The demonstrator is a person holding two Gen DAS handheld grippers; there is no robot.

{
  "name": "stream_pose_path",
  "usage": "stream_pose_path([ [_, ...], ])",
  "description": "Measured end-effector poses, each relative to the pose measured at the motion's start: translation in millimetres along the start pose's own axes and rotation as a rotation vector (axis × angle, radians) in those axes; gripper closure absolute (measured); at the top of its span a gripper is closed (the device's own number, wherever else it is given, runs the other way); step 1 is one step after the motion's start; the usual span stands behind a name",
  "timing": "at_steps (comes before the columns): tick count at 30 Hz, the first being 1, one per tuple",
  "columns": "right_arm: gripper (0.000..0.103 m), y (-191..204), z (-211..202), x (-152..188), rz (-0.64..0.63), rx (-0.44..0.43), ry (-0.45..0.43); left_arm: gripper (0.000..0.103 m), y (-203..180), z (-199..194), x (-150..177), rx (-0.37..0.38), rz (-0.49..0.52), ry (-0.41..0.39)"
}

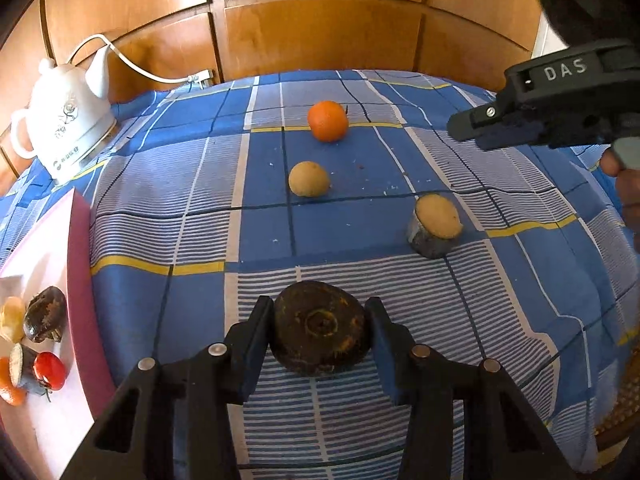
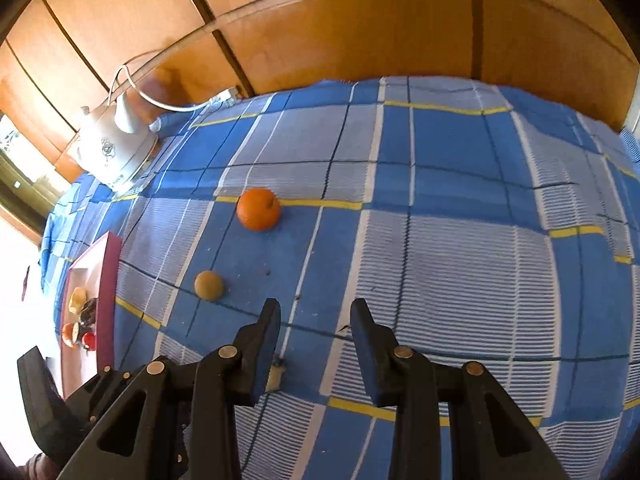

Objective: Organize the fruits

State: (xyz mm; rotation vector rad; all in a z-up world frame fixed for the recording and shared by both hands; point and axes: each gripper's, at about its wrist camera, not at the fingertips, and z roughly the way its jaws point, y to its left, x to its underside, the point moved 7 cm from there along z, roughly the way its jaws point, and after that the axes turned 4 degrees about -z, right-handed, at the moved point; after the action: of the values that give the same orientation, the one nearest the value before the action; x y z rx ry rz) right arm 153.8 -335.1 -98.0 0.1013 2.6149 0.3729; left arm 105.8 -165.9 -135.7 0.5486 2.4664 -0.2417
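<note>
We found the left tool (image 1: 320, 328) clamped on the dark round fruit (image 1: 322, 326), the pink tray (image 1: 80, 264) lying to its left; the right tool (image 2: 316, 320) stood apart, empty.

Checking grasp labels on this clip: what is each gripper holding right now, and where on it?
The left gripper clamps the dark round fruit by its opposite sides, still on the cloth. The right gripper holds nothing.
</note>
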Motion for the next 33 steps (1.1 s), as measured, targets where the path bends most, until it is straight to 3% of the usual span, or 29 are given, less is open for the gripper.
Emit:
stream_pose_path([
  [8, 0.066, 13, 8, 0, -0.023, -0.029, 0.036, 0.055, 1, -1, 1, 0.012, -0.001, -0.018],
  [13, 0.049, 35, 16, -33, -0.055, -0.035, -0.002, 0.055, 1, -2, 2, 0.018, -0.005, -0.034],
  [15, 0.049, 43, 28, -49, -0.066, -0.022, -0.001, 0.055, 1, -2, 3, 0.019, -0.005, -0.037],
  [21, 0.049, 51, 79, -78, -0.094, 0.057, 0.064, 0.055, 1, -3, 4, 0.029, -0.011, -0.046],
  [25, 0.05, 50, 107, -78, -0.106, 0.095, 0.121, 0.055, 2, -3, 4, 0.033, -0.011, -0.051],
  [26, 0.063, 49, 110, -78, -0.107, 0.095, 0.125, 0.055, 2, -3, 4, 0.034, -0.012, -0.051],
  [33, 0.065, 43, 78, -62, -0.155, 0.092, 0.094, 0.055, 2, -3, 5, 0.037, -0.011, -0.055],
])
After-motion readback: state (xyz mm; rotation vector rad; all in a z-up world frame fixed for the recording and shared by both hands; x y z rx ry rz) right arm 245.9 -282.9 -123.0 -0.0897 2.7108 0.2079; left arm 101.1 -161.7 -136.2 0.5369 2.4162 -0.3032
